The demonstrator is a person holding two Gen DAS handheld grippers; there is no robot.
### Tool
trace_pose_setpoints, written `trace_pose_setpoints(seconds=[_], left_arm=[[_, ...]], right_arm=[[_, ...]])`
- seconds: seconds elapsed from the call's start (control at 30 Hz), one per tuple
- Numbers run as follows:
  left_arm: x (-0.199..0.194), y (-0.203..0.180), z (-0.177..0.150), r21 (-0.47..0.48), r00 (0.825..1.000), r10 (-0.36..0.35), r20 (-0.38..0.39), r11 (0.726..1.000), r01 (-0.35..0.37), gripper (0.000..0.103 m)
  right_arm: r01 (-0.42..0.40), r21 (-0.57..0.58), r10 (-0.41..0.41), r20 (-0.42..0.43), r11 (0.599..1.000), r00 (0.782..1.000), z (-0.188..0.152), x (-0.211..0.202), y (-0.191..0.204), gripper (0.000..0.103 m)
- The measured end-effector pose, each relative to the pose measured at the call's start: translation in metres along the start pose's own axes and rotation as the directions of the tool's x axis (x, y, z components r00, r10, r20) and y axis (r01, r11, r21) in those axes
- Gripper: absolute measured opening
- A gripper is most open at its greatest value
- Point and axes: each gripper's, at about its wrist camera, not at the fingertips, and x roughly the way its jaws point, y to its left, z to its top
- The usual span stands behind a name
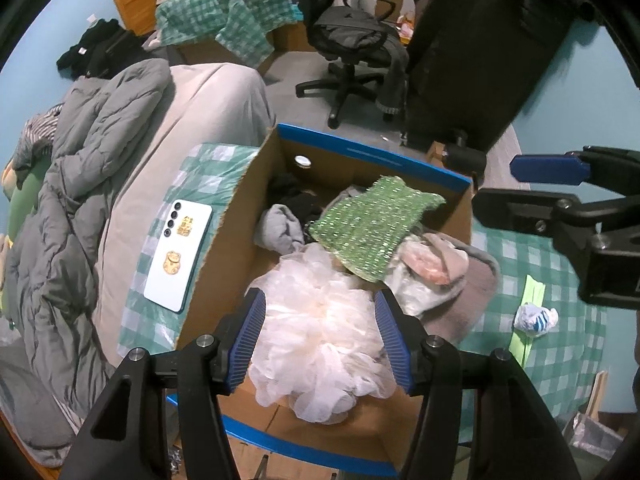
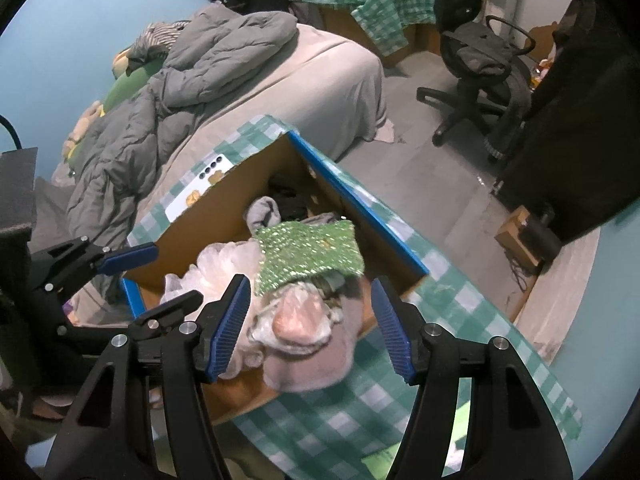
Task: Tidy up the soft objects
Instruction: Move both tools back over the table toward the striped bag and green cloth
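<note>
A cardboard box (image 1: 224, 236) with blue rims stands on a green checked cloth and holds soft things. A white mesh bath pouf (image 1: 320, 332) lies at its near end, between the open fingers of my left gripper (image 1: 320, 336). A green sparkly cloth (image 1: 372, 220) lies on top of the pile, with grey socks (image 1: 280, 228) and dark items behind. A grey-pink plush item (image 2: 308, 344) with a pink bagged piece hangs over the box's edge, below my open right gripper (image 2: 310, 326). A small crumpled blue-white item (image 1: 534, 319) lies on the cloth to the right.
A white phone (image 1: 178, 256) lies on the cloth left of the box. A bed with a grey duvet (image 1: 80, 184) is to the left. A black office chair (image 1: 352, 48) and a dark cabinet (image 1: 480, 52) stand beyond. A green strip (image 1: 528, 320) lies on the cloth.
</note>
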Motion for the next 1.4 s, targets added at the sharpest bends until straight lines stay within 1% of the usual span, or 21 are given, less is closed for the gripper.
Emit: trace_pose_setpoints(seconds=[0.3, 0.67, 0.9, 1.03, 1.23, 1.4], left_arm=[[-0.012, -0.032, 0.002, 0.051, 0.999, -0.041, 0.019, 0.998, 0.04, 0.059], [-0.018, -0.084, -0.007, 0.116, 0.993, -0.114, -0.005, 0.987, 0.114, 0.059], [-0.018, -0.117, -0.016, 0.184, 0.989, -0.145, -0.032, 0.972, 0.149, 0.059], [-0.017, -0.135, -0.018, 0.228, 0.988, -0.151, -0.043, 0.961, 0.157, 0.059], [-0.01, -0.157, -0.022, 0.274, 0.985, -0.158, -0.067, 0.947, 0.17, 0.059], [-0.001, -0.174, -0.026, 0.297, 0.98, -0.176, -0.096, 0.934, 0.197, 0.059]], right_arm=[[0.039, 0.045, -0.04, 0.018, 0.998, 0.999, -0.022, -0.026, -0.023, 0.064], [0.097, 0.111, -0.098, 0.0, 0.989, 0.995, -0.065, -0.051, -0.057, 0.064], [0.123, 0.186, -0.121, -0.017, 0.975, 0.992, -0.095, -0.058, -0.084, 0.065], [0.138, 0.228, -0.133, -0.034, 0.964, 0.99, -0.111, -0.061, -0.099, 0.065], [0.16, 0.283, -0.149, -0.059, 0.946, 0.987, -0.138, -0.064, -0.123, 0.065], [0.168, 0.305, -0.151, -0.08, 0.937, 0.985, -0.154, -0.06, -0.136, 0.065]])
